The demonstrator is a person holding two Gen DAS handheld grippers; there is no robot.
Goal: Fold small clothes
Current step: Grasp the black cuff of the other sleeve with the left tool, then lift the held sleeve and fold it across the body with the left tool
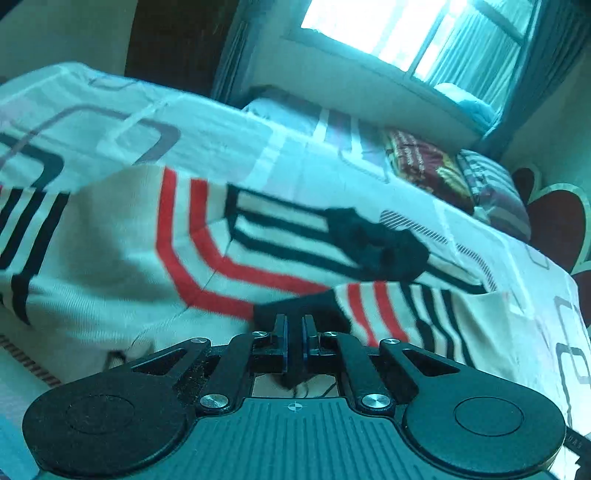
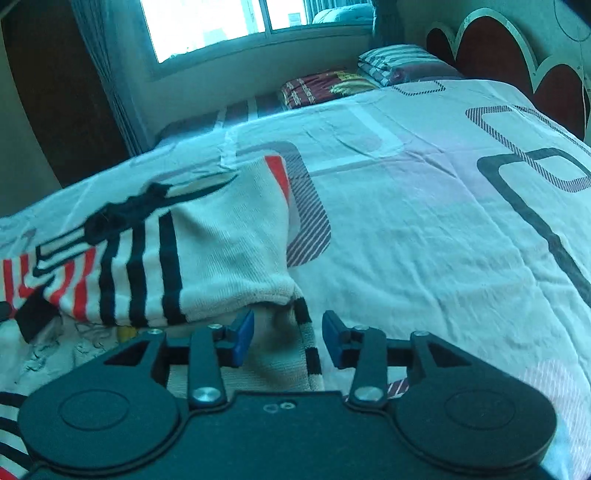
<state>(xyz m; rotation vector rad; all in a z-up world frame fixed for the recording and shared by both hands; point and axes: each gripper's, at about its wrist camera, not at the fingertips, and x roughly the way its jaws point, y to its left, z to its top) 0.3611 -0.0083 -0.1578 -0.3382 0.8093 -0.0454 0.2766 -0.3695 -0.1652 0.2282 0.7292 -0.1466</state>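
Gripping a dark edge of the knit sweater point(image 1: 122, 258) between the closed pads of the left hand-held gripper point(image 1: 294, 332), at the near side of the bed point(image 2: 424, 229). Holding the right hand-held gripper point(image 2: 288, 339) with jaws part-way apart over a striped edge of the same sweater; cloth lying between the blue pads point(image 2: 242, 341), not clearly pressed, so not yet reading as a firm hold.

Judging the step in hand: picking up the near edge of the garment to start a fold, with one corner taken and the other still to be taken. Calling next for a closing of the right jaws on the striped edge, then a lift of both corners together and a carry toward the far side, keeping the cloth taut enough not to bunch.

Lying across the patterned bedsheet, cream with red and black stripes, part of it already doubled over itself to the left in the right wrist view.

Showing no containers anywhere in view; farther off, only a folded dark red blanket point(image 2: 325, 86) and a striped pillow point(image 2: 399, 61) near the headboard point(image 2: 517, 48), with the window point(image 2: 207, 22) beyond.
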